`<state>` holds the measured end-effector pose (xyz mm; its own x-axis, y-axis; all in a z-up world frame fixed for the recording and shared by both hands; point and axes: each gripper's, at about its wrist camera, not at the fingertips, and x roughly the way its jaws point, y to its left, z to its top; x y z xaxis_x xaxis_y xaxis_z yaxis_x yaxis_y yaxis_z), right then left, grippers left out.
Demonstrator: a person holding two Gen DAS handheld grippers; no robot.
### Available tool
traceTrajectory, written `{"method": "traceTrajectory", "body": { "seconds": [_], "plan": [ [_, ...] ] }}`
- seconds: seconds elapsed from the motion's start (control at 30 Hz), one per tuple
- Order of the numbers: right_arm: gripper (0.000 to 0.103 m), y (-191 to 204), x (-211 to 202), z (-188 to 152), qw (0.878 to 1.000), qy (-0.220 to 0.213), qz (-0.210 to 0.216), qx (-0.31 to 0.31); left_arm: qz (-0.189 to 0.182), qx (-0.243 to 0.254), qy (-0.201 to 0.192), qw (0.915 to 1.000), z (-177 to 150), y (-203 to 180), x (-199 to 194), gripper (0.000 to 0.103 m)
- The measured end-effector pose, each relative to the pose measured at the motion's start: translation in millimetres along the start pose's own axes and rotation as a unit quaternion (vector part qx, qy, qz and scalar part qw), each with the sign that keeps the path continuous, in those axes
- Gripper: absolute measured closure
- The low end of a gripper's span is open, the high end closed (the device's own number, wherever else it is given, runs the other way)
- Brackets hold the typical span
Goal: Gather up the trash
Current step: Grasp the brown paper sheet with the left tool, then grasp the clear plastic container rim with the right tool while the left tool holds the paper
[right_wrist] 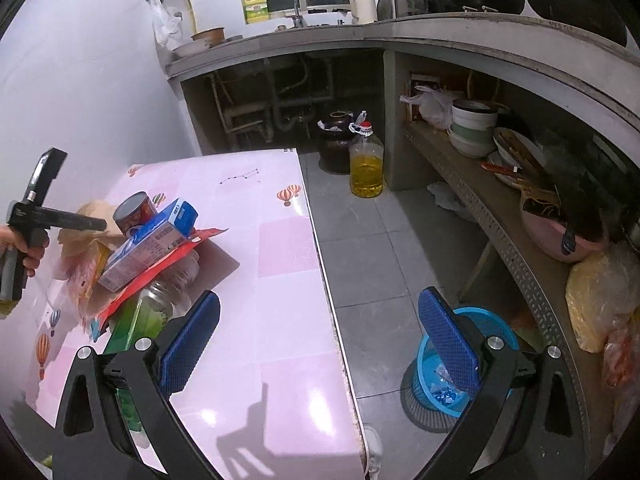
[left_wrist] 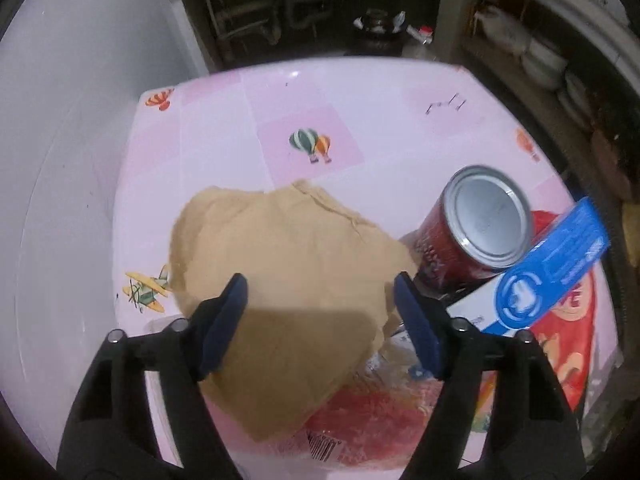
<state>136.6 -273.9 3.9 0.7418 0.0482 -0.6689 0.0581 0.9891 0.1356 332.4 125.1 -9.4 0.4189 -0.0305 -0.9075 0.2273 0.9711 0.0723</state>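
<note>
My left gripper (left_wrist: 320, 300) points steeply down over a pink table (left_wrist: 312, 100), its two dark blue pads standing apart with nothing pressed between them. Directly beneath the gap lies a crumpled sheet of brown paper (left_wrist: 288, 248), spread across the middle of the trash pile; I cannot tell whether the pads touch it. Just to the right of the paper a red tin can (left_wrist: 472, 224) lies tilted, its silver end facing up, and a blue and white carton (left_wrist: 552, 268) leans against it. Under both lies a red snack wrapper (left_wrist: 560, 344), with another red wrapper bearing a barcode near the bottom edge. My right gripper (right_wrist: 320, 340) hangs over the table's near edge, its bright blue ridged pads wide apart and empty. In that view the same pile sits toward the left side of the table, with a clear plastic bottle (right_wrist: 172, 288) and something green tucked under the red wrapper. My left hand (right_wrist: 24, 244) shows at the far left, wrapped around its gripper's handle. On the grey tiled floor (right_wrist: 360, 248) to the right of the table stands a blue mesh basket (right_wrist: 440, 376) holding a few small scraps. Farther back a jug of yellow oil (right_wrist: 366, 164) stands beside a dark jar below the kitchen counter (right_wrist: 400, 28).
</note>
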Motion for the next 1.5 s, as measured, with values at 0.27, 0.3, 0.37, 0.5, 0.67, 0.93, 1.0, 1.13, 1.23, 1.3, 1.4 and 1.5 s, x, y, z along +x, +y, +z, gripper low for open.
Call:
{"method": "traceTrajectory", "body": {
  "seconds": [0.27,0.3,0.37,0.5,0.67,0.93,1.0,1.13,1.23,1.3,1.4,1.5],
  "plan": [
    [0.007,-3,4,-1,1.0,0.007,0.005,0.009,0.005,0.002,0.011,0.9999,-7,-12,8,0.08],
    [0.007,-3,4,-1,1.0,0.007,0.006,0.009,0.005,0.002,0.007,1.0,-8,-12,7,0.086],
    [0.007,-4,4,-1,1.0,0.006,0.006,0.01,0.003,0.0,-0.002,1.0,-8,-11,6,0.094],
    [0.007,-6,5,-2,1.0,0.009,0.006,0.015,-0.003,-0.006,-0.036,0.9993,-8,-6,-8,0.1],
    [0.007,-8,3,-3,1.0,0.006,0.006,0.021,-0.004,-0.024,-0.101,0.9946,-10,-1,-40,0.102],
    [0.007,-4,1,3,0.999,0.002,0.024,0.022,-0.032,-0.072,-0.199,0.9768,-38,4,-112,0.102],
    [0.007,1,0,6,0.999,0.0,0.031,0.018,-0.045,-0.087,-0.218,0.971,-51,5,-131,0.102],
    [0.007,17,-1,15,0.999,-0.005,0.054,0.002,-0.067,-0.114,-0.252,0.9587,-83,7,-167,0.102],
    [0.007,30,-1,23,0.997,-0.009,0.077,-0.01,-0.089,-0.13,-0.264,0.9514,-110,9,-186,0.102],
    [0.006,43,1,33,0.995,-0.009,0.102,-0.017,-0.099,-0.14,-0.269,0.9476,-128,11,-193,0.102],
    [0.007,66,2,48,0.989,-0.01,0.143,-0.031,-0.11,-0.17,-0.267,0.9422,-163,15,-194,0.102],
    [0.007,96,2,64,0.979,-0.005,0.199,-0.042,-0.105,-0.2,-0.255,0.9403,-195,21,-186,0.102]
  ]
}}
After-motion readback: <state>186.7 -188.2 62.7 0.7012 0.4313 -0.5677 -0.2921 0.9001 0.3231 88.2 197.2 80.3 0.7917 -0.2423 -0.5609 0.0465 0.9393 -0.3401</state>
